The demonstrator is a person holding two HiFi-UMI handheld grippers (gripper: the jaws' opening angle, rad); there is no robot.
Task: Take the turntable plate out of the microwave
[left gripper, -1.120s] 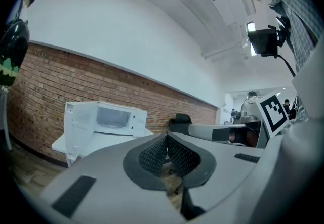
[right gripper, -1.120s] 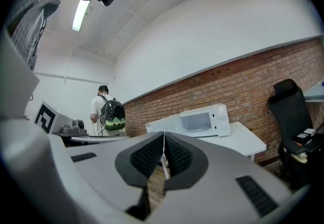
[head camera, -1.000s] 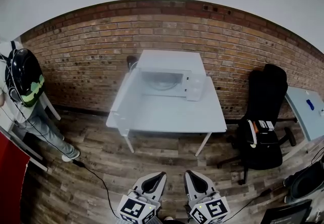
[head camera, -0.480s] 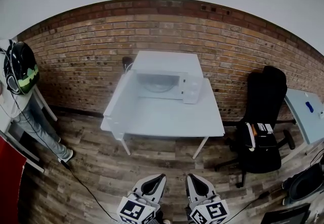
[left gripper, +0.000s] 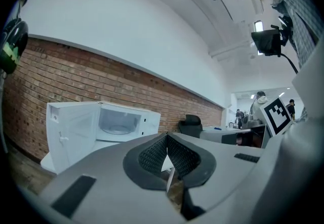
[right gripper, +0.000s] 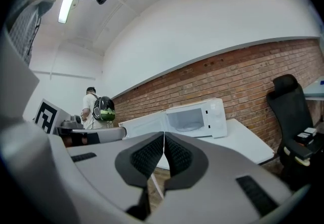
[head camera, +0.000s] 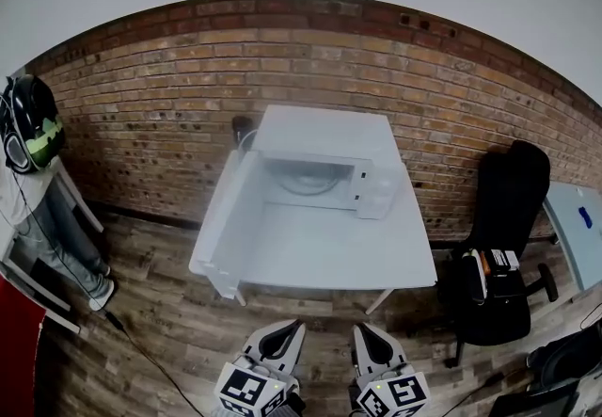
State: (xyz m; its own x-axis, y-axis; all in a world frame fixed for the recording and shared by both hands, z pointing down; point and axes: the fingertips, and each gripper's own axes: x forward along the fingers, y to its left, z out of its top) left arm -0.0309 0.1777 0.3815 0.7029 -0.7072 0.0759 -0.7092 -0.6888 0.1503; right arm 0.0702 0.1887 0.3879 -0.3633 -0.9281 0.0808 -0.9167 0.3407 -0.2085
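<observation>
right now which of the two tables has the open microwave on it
The white table in the middle, against the brick wall: the microwave stands on it, door open. The table at far right, past the black chair, has none.

One microwave [head camera: 324,144], one turntable plate [head camera: 307,183], one table [head camera: 329,260], one chair [head camera: 503,217], two tools [head camera: 301,324] [head camera: 358,328].

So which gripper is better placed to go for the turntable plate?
Right, marginally. The right gripper points almost at the turntable plate in the microwave; the open door stands nearer the left gripper. Both are shut, short of the table.
</observation>
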